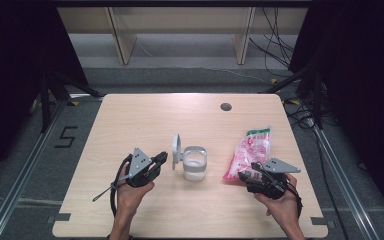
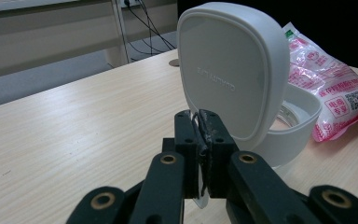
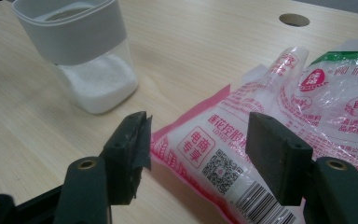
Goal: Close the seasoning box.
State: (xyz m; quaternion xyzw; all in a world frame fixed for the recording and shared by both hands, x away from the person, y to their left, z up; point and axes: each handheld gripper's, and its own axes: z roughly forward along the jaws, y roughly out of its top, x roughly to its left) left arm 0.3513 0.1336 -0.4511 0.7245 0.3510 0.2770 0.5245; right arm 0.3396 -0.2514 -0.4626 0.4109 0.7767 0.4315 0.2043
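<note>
**Lid edge pinched, bag between spread jaws**

The left gripper is pressed together on the lower edge of the raised lid of the jar, mid-table. The right gripper is held spread, the near end of the bag lying between its fingers, untouched.

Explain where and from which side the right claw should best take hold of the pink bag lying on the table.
Probably the near end of the bag. It lies flat and soft, with that end already between the open jaws of the right claw, so coming in low from the person's side and pinching the film there looks easiest. The full middle seems too broad and slippery to clamp.
</note>
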